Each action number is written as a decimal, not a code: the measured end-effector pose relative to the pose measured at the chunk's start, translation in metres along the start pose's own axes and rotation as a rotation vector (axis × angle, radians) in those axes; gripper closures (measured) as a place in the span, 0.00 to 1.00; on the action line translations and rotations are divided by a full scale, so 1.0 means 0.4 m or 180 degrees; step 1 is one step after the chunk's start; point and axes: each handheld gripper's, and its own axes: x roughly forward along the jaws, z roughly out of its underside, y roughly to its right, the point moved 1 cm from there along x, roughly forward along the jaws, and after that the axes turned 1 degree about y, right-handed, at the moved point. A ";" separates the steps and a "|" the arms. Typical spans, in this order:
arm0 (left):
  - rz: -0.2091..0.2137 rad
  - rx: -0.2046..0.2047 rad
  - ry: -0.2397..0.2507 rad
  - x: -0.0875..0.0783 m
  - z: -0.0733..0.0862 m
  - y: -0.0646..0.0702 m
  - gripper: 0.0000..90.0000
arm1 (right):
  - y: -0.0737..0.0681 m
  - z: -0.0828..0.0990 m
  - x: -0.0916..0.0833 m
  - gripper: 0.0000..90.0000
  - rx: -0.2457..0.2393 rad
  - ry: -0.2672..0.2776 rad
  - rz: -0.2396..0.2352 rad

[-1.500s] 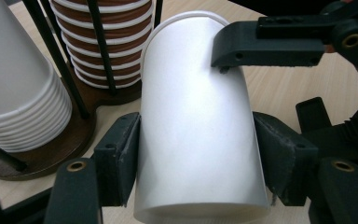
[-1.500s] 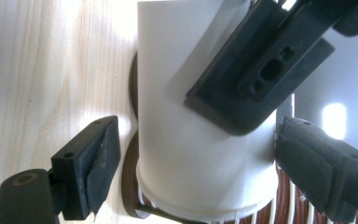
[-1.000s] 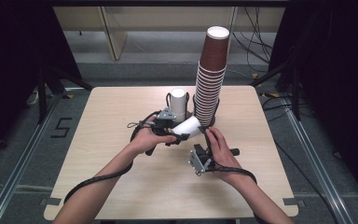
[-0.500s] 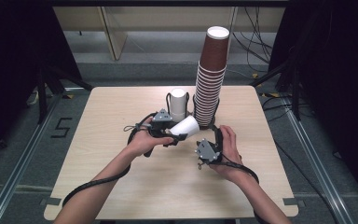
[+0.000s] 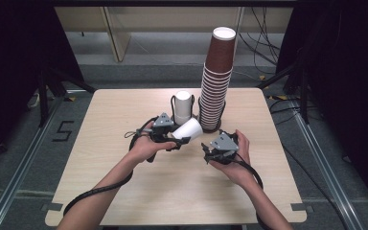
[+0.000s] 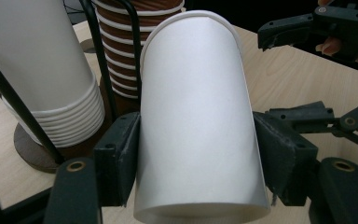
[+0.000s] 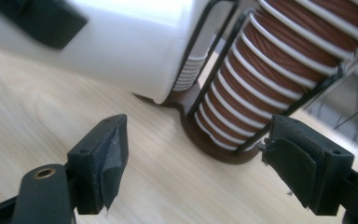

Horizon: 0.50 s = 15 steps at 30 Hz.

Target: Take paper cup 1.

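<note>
**High view: white cup clamped on its side, right jaws closing in beside it**

High view had the left gripper (image 5: 172,139) over the middle of the desk (image 5: 124,191), its jaws pressed tight on a white paper cup (image 5: 188,130). The cup lay tipped on its side, long axis running roughly level, one end pointing towards the right gripper (image 5: 210,152), which sat just beside it, apart, nothing between its jaws. Those right jaws stood about half open and had just been closing on empty air.

From the left gripper view the cup (image 6: 198,126) was smooth, matte, tapered, with a thin rolled rim; the black pads gripped its walls on both sides.

Behind stood two wire racks on round brown bases: a short stack of white cups (image 5: 183,103) and a tall tower of brown cups (image 5: 215,81), ribbed with white rims. The right gripper view looked across pale wood grain at that brown tower (image 7: 279,70).

My call: the right hand was the nearer one to the cup's free end, and any handover hinged on lining up with that level axis.
</note>
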 end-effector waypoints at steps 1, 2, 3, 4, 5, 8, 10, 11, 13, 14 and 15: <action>-0.0016 -0.0042 -0.0017 -0.002 0.003 0.001 0.39 | 0.000 0.001 0.000 0.25 0.0106 -0.0012 -0.0023; -0.0016 -0.0051 0.0002 -0.003 0.005 0.001 0.39 | 0.003 0.001 0.000 0.25 0.0229 0.0009 -0.0041; -0.0026 -0.0057 0.0015 -0.003 0.006 0.002 0.39 | 0.005 0.001 0.000 0.25 0.0364 0.0006 -0.0067; -0.0011 -0.0053 0.0012 -0.004 0.006 0.002 0.39 | 0.003 0.001 0.000 0.25 0.0501 0.0003 -0.0099; -0.0040 -0.0065 0.0056 -0.004 0.008 0.005 0.39 | 0.006 -0.001 0.002 0.25 0.0699 0.0053 -0.0159; -0.0048 -0.0043 0.0125 -0.005 0.011 0.008 0.39 | 0.014 -0.003 0.001 0.25 0.0923 0.0074 -0.0258; -0.0085 -0.0062 0.0154 -0.005 0.015 0.010 0.39 | 0.018 -0.004 0.001 0.24 0.1515 0.0113 -0.0415; -0.0099 -0.0061 0.0147 -0.006 0.017 0.010 0.39 | 0.018 -0.002 0.001 0.24 0.1637 0.0067 -0.0385; -0.0080 -0.0077 0.0163 -0.005 0.022 0.010 0.39 | 0.020 0.000 0.002 0.23 0.1730 0.0109 -0.0429; -0.0097 -0.0075 0.0170 -0.005 0.023 0.010 0.39 | 0.018 -0.001 0.000 0.22 0.1901 0.0100 -0.0484; -0.0108 -0.0088 0.0176 -0.006 0.025 0.011 0.39 | 0.018 0.000 0.002 0.22 0.1966 0.0123 -0.0516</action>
